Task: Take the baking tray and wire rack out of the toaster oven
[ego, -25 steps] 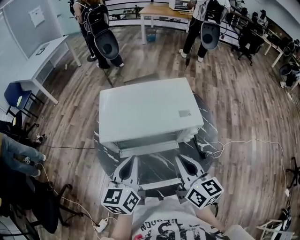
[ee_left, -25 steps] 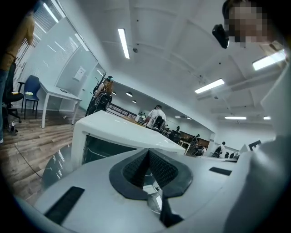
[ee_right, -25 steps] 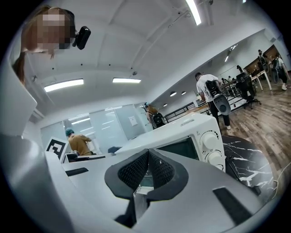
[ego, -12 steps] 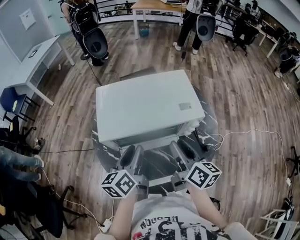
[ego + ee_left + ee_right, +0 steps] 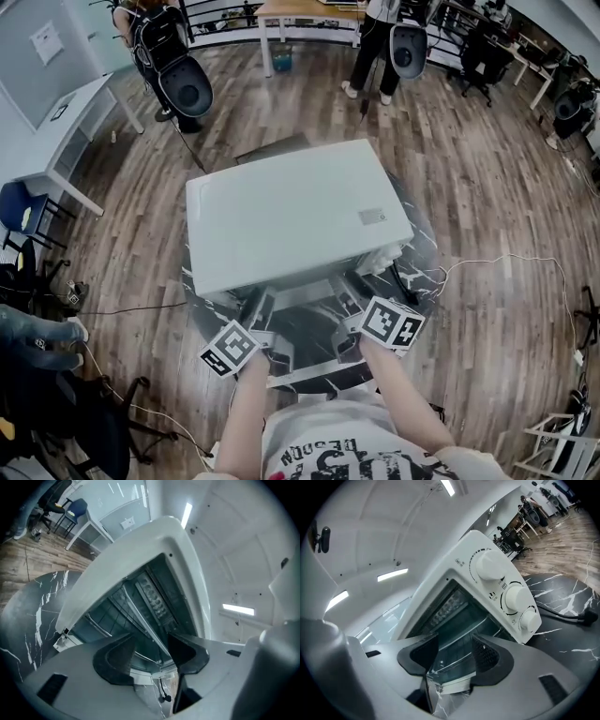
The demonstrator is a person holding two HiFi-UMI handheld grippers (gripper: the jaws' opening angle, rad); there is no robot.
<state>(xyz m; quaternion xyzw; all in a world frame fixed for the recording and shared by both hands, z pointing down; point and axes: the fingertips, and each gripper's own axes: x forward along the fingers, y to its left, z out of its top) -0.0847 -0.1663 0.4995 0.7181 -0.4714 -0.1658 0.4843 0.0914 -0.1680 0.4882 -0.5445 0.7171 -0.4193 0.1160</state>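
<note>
Where the oven door [image 5: 305, 339] lies open, table rim [image 5: 424, 246] is close.

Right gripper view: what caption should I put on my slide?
Right gripper, jaws just opened astride the lowered door's edge, faces the toaster oven and its three knobs.

An open-plan office or lab, shown by white desks [image 5: 66, 122], a blue chair [image 5: 17, 200] and cables [image 5: 506, 262] on wood-plank floor [image 5: 487, 159].
</note>
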